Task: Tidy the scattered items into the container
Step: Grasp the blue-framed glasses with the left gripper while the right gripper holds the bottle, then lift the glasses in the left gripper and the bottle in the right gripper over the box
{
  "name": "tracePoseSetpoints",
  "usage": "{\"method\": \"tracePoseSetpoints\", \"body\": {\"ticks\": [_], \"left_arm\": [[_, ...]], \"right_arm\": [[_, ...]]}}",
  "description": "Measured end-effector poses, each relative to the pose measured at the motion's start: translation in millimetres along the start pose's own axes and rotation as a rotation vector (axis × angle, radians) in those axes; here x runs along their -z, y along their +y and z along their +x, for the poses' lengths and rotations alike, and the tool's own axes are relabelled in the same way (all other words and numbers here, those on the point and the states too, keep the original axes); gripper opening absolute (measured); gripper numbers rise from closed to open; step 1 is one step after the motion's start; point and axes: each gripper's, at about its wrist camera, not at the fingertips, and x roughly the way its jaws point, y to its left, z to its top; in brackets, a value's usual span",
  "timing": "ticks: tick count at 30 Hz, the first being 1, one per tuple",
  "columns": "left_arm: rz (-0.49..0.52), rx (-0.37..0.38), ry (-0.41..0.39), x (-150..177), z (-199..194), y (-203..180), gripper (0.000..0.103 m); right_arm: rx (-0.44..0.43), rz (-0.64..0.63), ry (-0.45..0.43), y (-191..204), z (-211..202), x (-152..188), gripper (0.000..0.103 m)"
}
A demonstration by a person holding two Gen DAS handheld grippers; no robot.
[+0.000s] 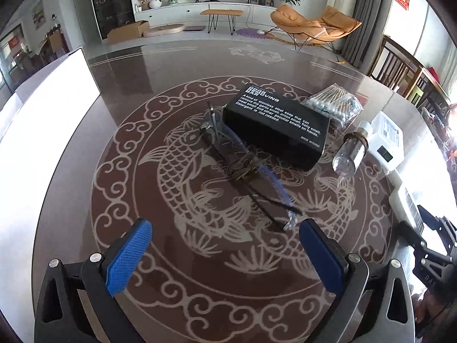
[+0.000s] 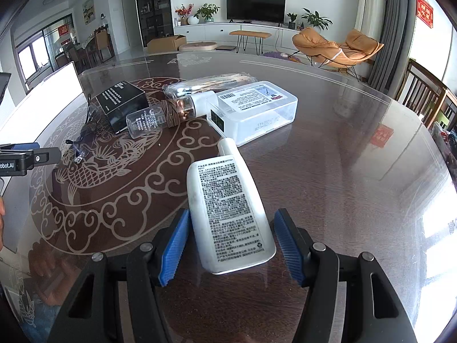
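Looking through the left wrist camera, I am seeing my left tool (image 1: 225,245) spread and empty above the counter (image 1: 85,171), with the glasses (image 1: 248,168) lying just ahead, their long axis running from near the right fingertip up toward the black box (image 1: 277,128). Switching to the right wrist view, I am seeing my right tool (image 2: 231,243) spread wide around the white bottle (image 2: 228,214), which is lying along the fingers with its cap pointing away, pads not pressing; the white container (image 2: 45,103) is sitting far left, nearer my left hand.

Daylight, bright, from windows (image 2: 428,65) at right. Strong glare on glossy table (image 2: 357,148) at right; white container (image 1: 48,105) at left overexposed. Heavy fisheye curvature, dark corner vignetting. Focus sharp throughout.
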Motion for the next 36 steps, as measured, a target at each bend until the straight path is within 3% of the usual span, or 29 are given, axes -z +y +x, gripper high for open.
{"method": "tracePoseSetpoints", "body": {"ticks": [5,8,10,12,16,20,24,27,29,31,33,36], "left_arm": [[-0.024,-0.094,-0.005,-23.7,24.0,-19.7,0.103],[-0.065,-0.102,0.005,-30.1,38.7,-16.0,0.103],[-0.072,-0.091,0.0,-32.3,43.5,-9.7,0.082],[-0.042,-0.084,-0.042,-31.1,37.1,-5.5,0.028],[0.007,-0.013,-0.045,-22.9,31.8,8.3,0.028],[0.113,0.048,-0.051,16.6,7.1,16.8,0.028],[0.164,0.104,-0.03,67.7,-20.5,27.9,0.028],[0.208,0.093,-0.044,98.1,-39.3,26.0,0.029],[0.226,0.065,-0.061,107.8,-46.8,22.4,0.031],[0.21,0.056,-0.072,110.5,-47.7,24.3,0.036],[0.181,0.062,-0.07,109.0,-44.6,27.8,0.051],[0.159,0.074,-0.071,107.1,-44.1,28.2,0.062]], "right_arm": [[0.0,0.0,0.0,-0.1,0.0,0.0,0.061],[0.0,0.0,0.0,-0.1,0.0,0.0,0.061],[0.0,0.0,0.0,0.1,0.1,-0.1,0.061],[-0.001,0.0,0.0,-0.2,0.1,0.0,0.061],[0.001,-0.001,-0.001,0.1,-0.1,0.0,0.061],[0.005,-0.039,-0.025,7.6,-5.8,1.3,0.053],[-0.112,0.009,-0.019,25.9,-18.4,19.8,0.051],[-0.175,0.058,-0.029,44.2,-33.7,41.0,0.051],[-0.152,0.059,-0.028,55.5,-37.7,47.5,0.052],[-0.12,0.043,-0.022,63.2,-35.5,47.7,0.053],[-0.104,0.027,-0.018,64.4,-35.5,48.7,0.053],[-0.087,0.007,-0.014,67.2,-35.1,49.0,0.056]]}}
